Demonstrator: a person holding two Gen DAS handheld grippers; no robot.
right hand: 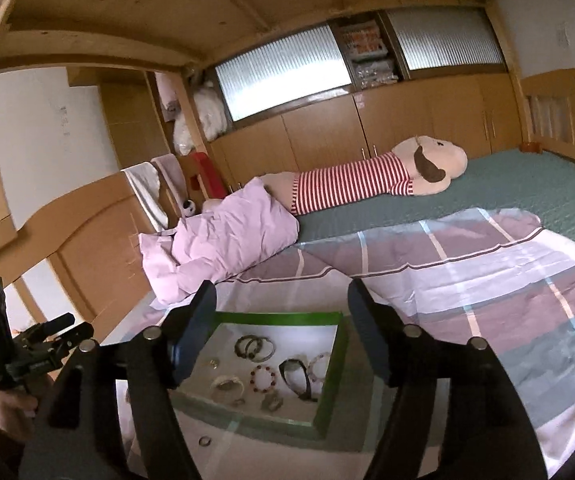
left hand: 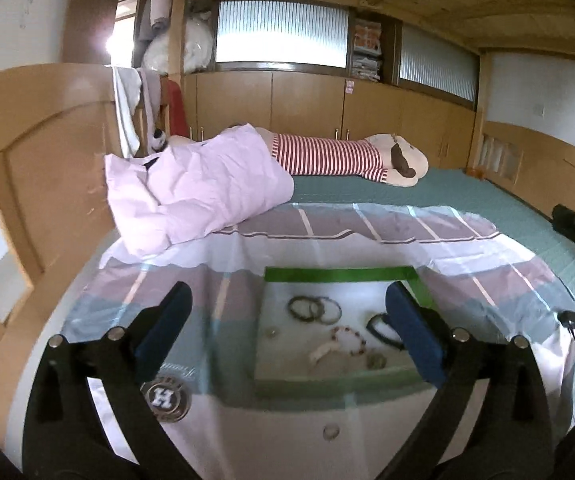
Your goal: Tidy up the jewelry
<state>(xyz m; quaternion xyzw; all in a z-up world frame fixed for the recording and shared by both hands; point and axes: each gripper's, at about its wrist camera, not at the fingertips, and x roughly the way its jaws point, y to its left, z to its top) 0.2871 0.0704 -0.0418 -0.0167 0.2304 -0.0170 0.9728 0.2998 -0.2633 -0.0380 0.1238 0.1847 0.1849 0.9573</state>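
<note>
Bracelets [right hand: 262, 378] in green-rimmed tray [right hand: 333, 376]

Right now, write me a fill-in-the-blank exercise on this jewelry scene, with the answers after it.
1. The bracelets lie inside a tray with a ____ rim.
2. Both the left gripper and the right gripper are ____, holding nothing.
3. One small ring lies ____ the tray, on the sheet.
4. The plush toy on the bed wears a red-and-white ____ shirt.

Answers: green; open; outside; striped
</note>
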